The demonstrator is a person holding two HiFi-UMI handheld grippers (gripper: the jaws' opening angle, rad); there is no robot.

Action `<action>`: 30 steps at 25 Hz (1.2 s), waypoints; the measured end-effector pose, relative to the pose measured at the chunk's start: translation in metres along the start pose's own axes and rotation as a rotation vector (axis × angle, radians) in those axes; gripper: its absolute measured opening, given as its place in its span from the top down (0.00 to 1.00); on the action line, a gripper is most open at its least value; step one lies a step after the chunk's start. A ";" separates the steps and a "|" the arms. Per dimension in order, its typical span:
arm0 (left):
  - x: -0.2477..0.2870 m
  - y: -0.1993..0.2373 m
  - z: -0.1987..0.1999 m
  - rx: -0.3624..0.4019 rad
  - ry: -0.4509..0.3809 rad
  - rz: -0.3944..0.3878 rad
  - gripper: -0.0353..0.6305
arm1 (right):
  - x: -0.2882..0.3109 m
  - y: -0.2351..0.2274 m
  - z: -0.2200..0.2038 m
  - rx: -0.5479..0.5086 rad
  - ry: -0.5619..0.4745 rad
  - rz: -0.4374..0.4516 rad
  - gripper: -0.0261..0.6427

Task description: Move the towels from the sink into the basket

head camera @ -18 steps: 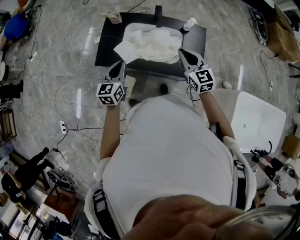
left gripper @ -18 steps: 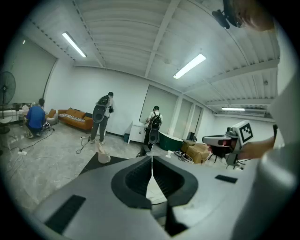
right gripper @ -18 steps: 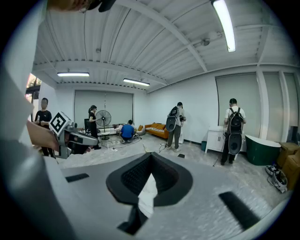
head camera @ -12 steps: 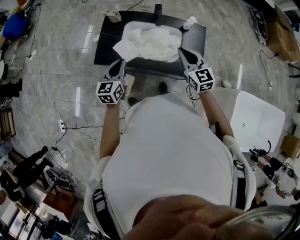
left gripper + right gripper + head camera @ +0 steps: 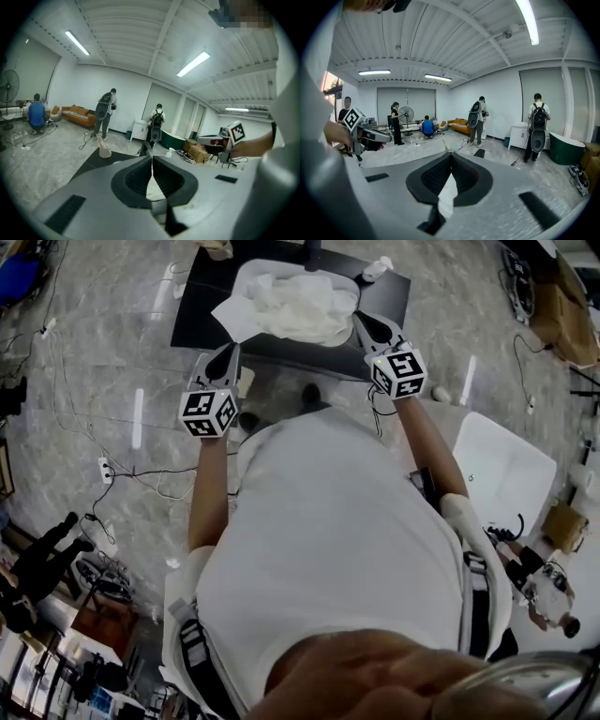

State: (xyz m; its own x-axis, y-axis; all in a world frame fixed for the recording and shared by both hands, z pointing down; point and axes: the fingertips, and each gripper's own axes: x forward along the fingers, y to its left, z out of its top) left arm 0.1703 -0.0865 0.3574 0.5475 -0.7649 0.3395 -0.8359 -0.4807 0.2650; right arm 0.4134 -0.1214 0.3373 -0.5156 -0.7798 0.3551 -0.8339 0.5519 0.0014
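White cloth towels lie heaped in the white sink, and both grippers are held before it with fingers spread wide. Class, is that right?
Only the fingers are wrong. The white cloth towels lie heaped in the white sink, but the left gripper and right gripper have fingers shut together, as each gripper view shows.

No words can be read; a small dark mark on the white basket (image 5: 520,451) is perhaps a digit, too small to tell
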 end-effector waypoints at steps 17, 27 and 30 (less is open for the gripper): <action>0.072 0.001 -0.072 -0.144 0.081 0.098 0.93 | 0.187 -0.054 -0.183 0.012 0.396 0.169 0.56; 0.101 0.016 -0.119 -0.245 0.099 0.134 0.93 | 0.299 -0.074 -0.282 -0.064 0.587 0.137 0.29; 0.105 0.024 -0.131 -0.267 0.104 0.149 0.93 | 0.320 -0.092 -0.310 -0.066 0.655 0.082 0.23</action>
State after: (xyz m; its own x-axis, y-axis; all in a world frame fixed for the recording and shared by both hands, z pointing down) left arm 0.2123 -0.1221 0.5175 0.4324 -0.7636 0.4796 -0.8749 -0.2265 0.4281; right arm 0.3868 -0.3300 0.7408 -0.3332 -0.4053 0.8513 -0.7725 0.6350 0.0000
